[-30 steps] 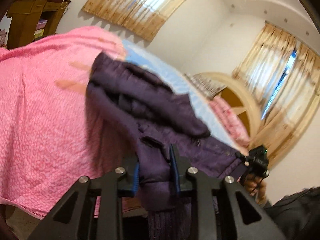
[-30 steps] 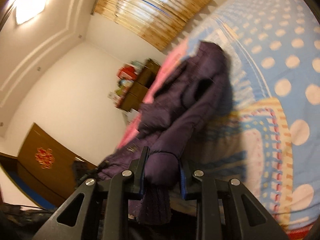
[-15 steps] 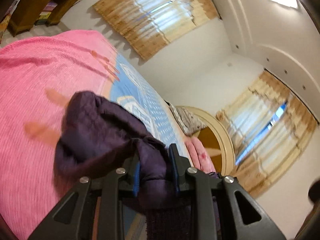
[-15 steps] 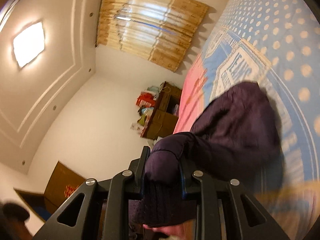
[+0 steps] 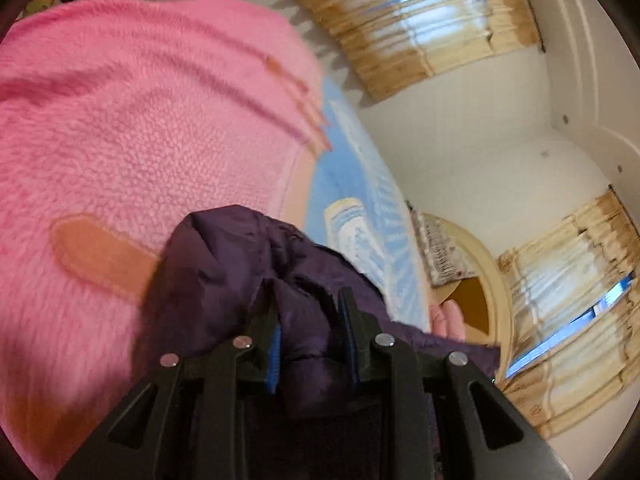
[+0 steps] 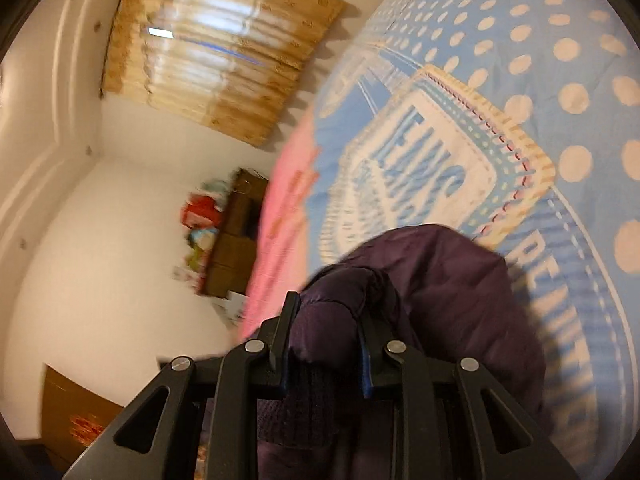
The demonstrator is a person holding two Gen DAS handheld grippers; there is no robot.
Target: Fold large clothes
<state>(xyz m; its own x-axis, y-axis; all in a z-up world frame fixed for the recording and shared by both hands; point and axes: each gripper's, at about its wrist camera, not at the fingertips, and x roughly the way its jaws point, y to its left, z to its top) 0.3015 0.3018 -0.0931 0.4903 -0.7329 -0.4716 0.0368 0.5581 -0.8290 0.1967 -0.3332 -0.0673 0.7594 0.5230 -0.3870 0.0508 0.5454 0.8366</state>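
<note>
Left wrist view shows the left gripper (image 5: 310,330) clamped on a bunched edge of the dark purple quilted jacket (image 5: 224,264), the padded cloth squeezed between its 2 blue-lined jaws; in the right wrist view the right gripper (image 6: 326,342) pinches another puffy fold of the same jacket (image 6: 452,280) in the same way, a ribbed knit cuff (image 6: 304,404) hanging below the jaws. A second ago the jacket lay stretched long across the bed with a sleeve trailing; now it is gathered into a compact mound close in front of each camera, so both ends seem to have been swept across the bed together. That reads as a fold being carried over, with the garment doubled on itself but not yet laid down or smoothed. The mound sits over the middle of the bed, about where the fuzzy pink fleece blanket (image 5: 132,128) with orange patches meets the light blue bedsheet with cream polka dots and a printed label patch (image 6: 500,92). Around the bed are white walls, tan pleated curtains (image 5: 404,20) over bright windows, a rounded wooden headboard (image 5: 484,276) at the far end, and a wooden shelf unit (image 6: 236,236) with colourful clutter by the pink edge. Both views are blurred.
</note>
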